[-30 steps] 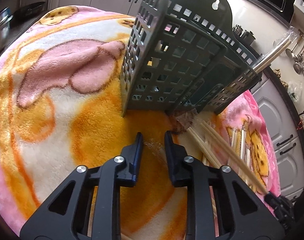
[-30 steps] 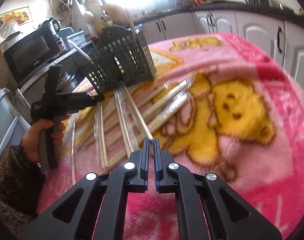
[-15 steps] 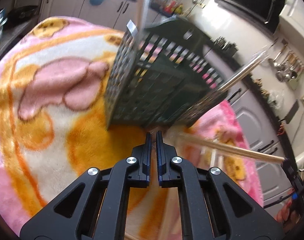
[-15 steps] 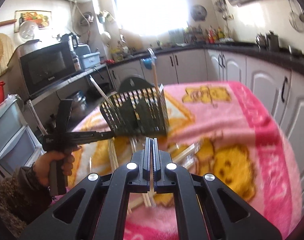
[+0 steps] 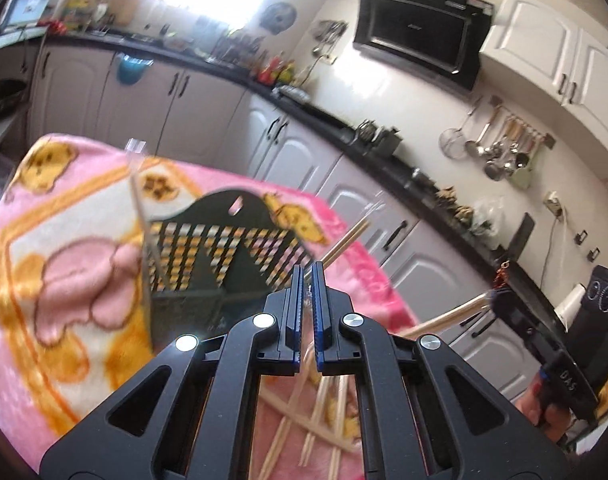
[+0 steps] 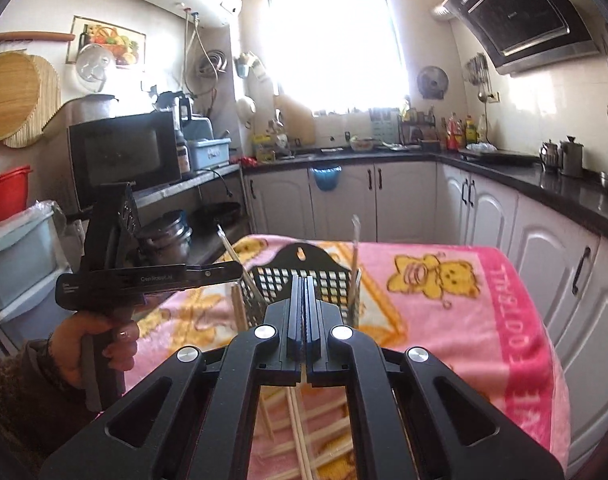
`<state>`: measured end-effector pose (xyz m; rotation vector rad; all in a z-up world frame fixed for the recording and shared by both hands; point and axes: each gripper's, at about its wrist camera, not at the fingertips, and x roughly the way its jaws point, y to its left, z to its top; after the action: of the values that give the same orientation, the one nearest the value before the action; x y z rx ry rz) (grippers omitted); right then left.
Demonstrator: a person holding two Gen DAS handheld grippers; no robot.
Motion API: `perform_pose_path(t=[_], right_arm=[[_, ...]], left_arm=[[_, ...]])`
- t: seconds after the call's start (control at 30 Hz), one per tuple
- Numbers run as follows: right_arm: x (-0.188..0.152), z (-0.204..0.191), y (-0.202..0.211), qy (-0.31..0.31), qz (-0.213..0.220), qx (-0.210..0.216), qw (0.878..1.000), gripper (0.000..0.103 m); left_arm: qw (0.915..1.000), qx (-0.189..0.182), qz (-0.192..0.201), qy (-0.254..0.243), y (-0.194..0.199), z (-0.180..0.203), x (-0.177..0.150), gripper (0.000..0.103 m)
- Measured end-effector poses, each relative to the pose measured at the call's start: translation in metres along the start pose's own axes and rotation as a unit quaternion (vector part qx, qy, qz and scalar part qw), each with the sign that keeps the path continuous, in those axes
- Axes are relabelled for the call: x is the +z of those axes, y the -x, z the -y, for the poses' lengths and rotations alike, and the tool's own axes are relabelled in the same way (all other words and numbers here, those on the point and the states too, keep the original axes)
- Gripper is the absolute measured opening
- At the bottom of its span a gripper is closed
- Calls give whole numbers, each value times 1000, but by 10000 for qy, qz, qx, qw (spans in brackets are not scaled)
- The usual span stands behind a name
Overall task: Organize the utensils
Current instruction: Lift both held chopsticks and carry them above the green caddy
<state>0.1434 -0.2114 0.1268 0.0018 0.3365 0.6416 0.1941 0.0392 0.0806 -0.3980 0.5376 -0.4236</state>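
A dark green slotted utensil caddy (image 5: 223,248) stands on the pink blanket (image 5: 63,264); it also shows in the right wrist view (image 6: 304,276). Chopstick pairs in clear sleeves stick up from it (image 6: 356,248) (image 5: 137,196). Several more wrapped chopsticks (image 5: 324,408) lie on the blanket in front of it. My left gripper (image 5: 308,272) is shut with nothing visible between its pads, raised in front of the caddy. My right gripper (image 6: 304,284) is shut on a wrapped chopstick pair (image 6: 299,432) that hangs down below its pads, lifted above the loose ones.
White kitchen cabinets with a black countertop (image 6: 544,184) run behind and to the right of the table. A microwave (image 6: 123,152) and storage bins (image 6: 19,256) stand to the left. The blanket's edge (image 6: 536,320) drops off at the right.
My left gripper closed from open and rose, tilting up. My right gripper lifted a chopstick pair off the blanket and moved up toward the caddy.
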Motion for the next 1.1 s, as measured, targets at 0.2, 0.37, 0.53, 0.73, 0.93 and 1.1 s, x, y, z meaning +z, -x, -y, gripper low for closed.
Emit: perform_pose_path(t=[0.2, 0.37, 0.53, 0.73, 0.93, 1.1], right_arm=[[25, -7, 0, 145, 192, 50, 9997, 1], [45, -7, -1, 109, 377, 160, 9991, 1], [64, -9, -5, 181, 538, 195, 9982, 1], [95, -6, -8, 252, 729, 191, 9968, 1], [116, -4, -20, 256, 795, 203, 9963, 1], [130, -2, -37, 163, 821, 254, 9962, 1]], left_arm=[[9993, -163, 224, -256, 11, 22, 21, 2], [9976, -214, 525, -400, 26, 35, 45, 2], [9955, -164, 791, -500, 33, 42, 68, 2], [9928, -142, 995, -651, 34, 54, 95, 2], [9908, -70, 1139, -727, 33, 56, 114, 2], [9900, 6, 1226, -701, 29, 52, 129, 2]])
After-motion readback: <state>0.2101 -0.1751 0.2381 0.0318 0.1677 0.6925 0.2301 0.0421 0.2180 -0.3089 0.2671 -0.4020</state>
